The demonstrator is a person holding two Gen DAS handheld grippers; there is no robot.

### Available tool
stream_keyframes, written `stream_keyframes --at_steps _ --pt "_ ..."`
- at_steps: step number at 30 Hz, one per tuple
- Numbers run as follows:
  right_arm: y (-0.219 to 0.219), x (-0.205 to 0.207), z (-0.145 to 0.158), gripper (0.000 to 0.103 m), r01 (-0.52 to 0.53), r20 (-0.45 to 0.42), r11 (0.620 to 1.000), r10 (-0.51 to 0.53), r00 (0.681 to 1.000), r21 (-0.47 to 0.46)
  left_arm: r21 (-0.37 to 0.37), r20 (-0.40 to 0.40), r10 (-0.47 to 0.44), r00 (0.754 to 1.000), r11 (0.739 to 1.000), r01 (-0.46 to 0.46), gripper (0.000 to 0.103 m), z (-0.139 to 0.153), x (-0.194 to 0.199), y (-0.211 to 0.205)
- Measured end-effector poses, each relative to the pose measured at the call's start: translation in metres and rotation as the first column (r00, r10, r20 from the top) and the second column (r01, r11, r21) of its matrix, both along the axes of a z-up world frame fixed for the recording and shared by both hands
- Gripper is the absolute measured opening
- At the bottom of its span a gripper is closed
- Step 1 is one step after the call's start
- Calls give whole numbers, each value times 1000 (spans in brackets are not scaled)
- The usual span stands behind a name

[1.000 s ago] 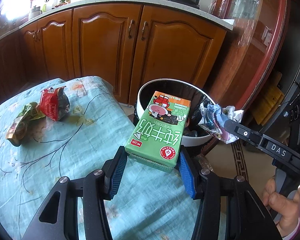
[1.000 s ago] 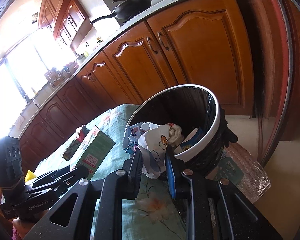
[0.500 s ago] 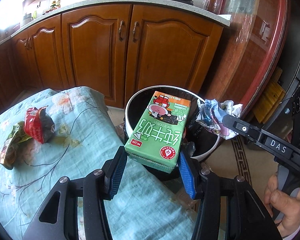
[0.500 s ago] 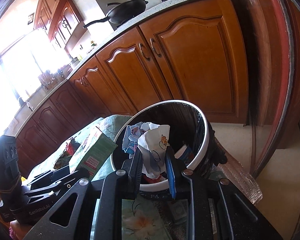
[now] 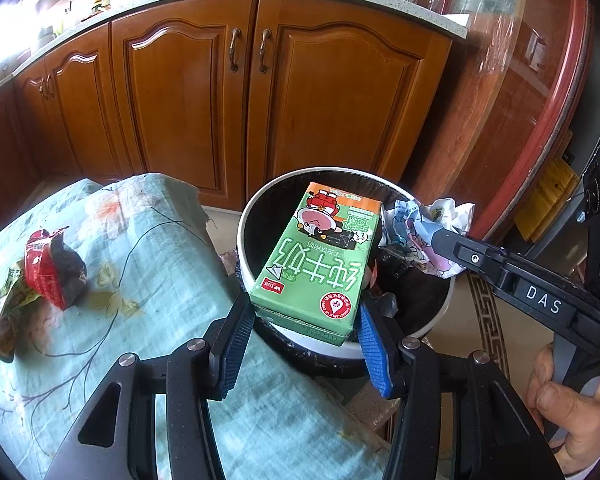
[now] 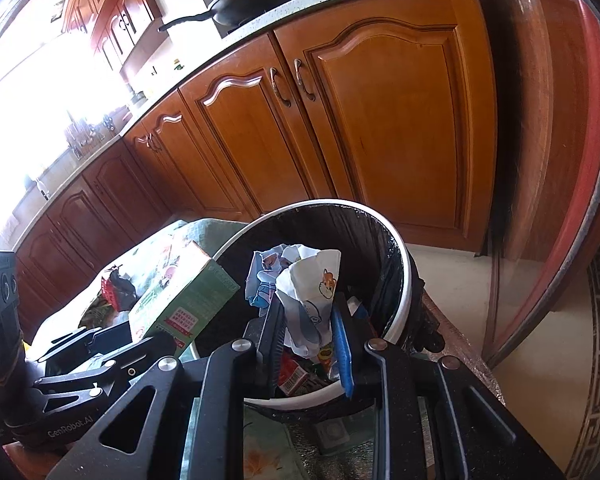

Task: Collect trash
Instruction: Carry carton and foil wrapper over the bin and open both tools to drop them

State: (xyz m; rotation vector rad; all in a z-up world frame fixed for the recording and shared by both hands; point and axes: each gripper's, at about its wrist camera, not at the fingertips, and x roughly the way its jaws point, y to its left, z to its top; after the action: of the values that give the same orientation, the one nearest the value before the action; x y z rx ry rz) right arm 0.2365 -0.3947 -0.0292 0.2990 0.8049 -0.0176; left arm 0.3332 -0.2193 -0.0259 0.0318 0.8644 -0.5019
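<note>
My left gripper (image 5: 306,340) is shut on a green milk carton (image 5: 320,256) and holds it over the near rim of a round white trash bin (image 5: 246,216) lined with a black bag. My right gripper (image 6: 306,332) is shut on a crumpled white and blue wrapper (image 6: 300,280) and holds it over the open bin (image 6: 400,280). The wrapper (image 5: 420,228) and the right gripper also show at the right of the left wrist view. The carton (image 6: 180,300) shows at the left of the right wrist view. Some trash lies at the bin's bottom.
A red and black snack bag (image 5: 52,272) and a green wrapper (image 5: 4,320) lie on the teal flowered tablecloth (image 5: 140,280) to the left. Wooden kitchen cabinets (image 5: 240,100) stand behind the bin. A red-framed glass door (image 6: 560,160) is at the right.
Both grippers have moved forward from over the table to over the bin, each still holding its item. The bin now sits closer and lower in both views.
</note>
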Motion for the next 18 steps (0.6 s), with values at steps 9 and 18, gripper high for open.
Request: stream_keyframes --at_steps 9,18 --pt "-3 16 -5 25 -11 -34 999 10 999 -36 7 -1 -5 1000 1000 5 50 -2 11 -11" --pt "-8 20 -6 58 11 -43 999 -12 999 -30 -4 -48 2 999 1000 -2 55 -11 17 -12"
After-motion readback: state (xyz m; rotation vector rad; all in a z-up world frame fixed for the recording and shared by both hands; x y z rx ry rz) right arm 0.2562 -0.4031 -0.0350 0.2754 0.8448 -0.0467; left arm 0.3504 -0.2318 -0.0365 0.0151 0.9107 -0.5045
